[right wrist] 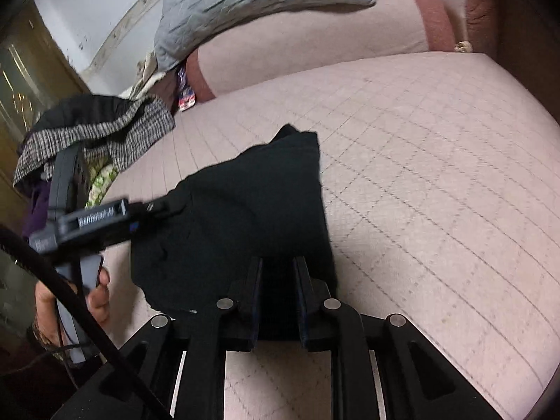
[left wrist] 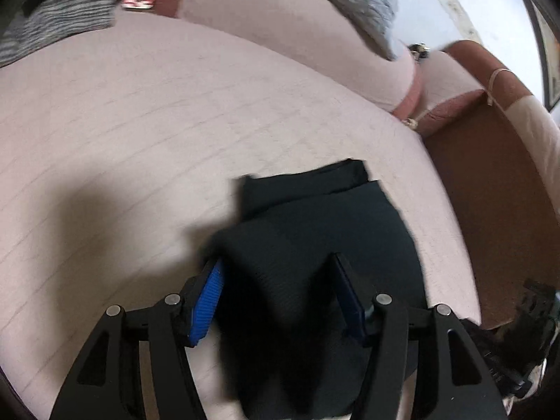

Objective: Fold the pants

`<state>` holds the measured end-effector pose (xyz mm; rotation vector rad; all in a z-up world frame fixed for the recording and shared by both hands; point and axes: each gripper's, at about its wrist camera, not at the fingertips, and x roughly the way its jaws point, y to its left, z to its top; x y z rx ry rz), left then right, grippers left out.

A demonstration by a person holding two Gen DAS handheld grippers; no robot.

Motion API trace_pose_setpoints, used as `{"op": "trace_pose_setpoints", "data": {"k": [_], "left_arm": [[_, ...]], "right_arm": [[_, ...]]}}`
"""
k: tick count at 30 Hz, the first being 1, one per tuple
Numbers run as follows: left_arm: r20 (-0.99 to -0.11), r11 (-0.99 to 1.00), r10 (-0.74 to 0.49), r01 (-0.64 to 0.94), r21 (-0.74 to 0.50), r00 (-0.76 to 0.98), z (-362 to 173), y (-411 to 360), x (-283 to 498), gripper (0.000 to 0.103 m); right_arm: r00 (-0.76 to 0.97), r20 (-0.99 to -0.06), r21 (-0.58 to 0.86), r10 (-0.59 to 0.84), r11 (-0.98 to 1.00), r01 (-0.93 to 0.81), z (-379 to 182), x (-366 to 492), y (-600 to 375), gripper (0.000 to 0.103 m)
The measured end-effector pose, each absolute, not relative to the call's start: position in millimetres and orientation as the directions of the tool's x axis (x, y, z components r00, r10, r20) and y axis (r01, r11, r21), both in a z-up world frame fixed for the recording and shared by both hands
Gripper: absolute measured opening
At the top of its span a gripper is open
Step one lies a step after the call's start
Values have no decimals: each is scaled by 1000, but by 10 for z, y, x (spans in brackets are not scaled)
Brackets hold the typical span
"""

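A: Where are the pants (right wrist: 238, 210) at this point?

B: On the pink quilted sofa seat (right wrist: 437, 182), near its front edge, already gathered into a compact dark bundle with a narrower folded layer showing at the far end. I'd judge the folding is well along, perhaps at its last tidy-up.

A: And the left tool (left wrist: 276, 290)?

B: Its blue pads (left wrist: 206, 301) stand wide apart, straddling the near end of the bundle. The cloth sits between them, but neither pad is plainly pressing it, so it looks like a spread stance, ready either to let go or to take a fresh bite. The view is blurred there, so contact is hard to call.

A: The right tool (right wrist: 278, 269)?

B: Its jaws are drawn narrow over the near edge of the black cloth. The fabric runs right up between them, so it looks pinched, though dark on dark keeps me from swearing to it. Holding that edge would make sense: it pins one side while the other hand works.

A: Why are both at the same end?

B: Likely so the bundle is handled by two corners together, which keeps layers from sliding apart.

A: Anything nearby to mind?

B: A heap of checked and dark clothes (right wrist: 101, 129) at the seat's left end, well apart from the pants, and a grey quilted cover (right wrist: 245, 3) over the back cushion. Neither is in the way.
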<state>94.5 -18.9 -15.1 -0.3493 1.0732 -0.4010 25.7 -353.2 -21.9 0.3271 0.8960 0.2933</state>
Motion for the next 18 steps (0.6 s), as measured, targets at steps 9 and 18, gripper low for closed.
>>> {"op": "trace_pose_setpoints", "data": {"k": [9, 18], "left_arm": [[-785, 917, -362, 43, -395, 503, 115, 77, 378, 65], [-751, 975, -207, 69, -211, 627, 517, -338, -302, 79]], "right_arm": [[667, -677, 393, 310, 919, -28, -32, -209, -3656, 44], [699, -668, 324, 258, 945, -38, 62, -437, -3433, 58]]}}
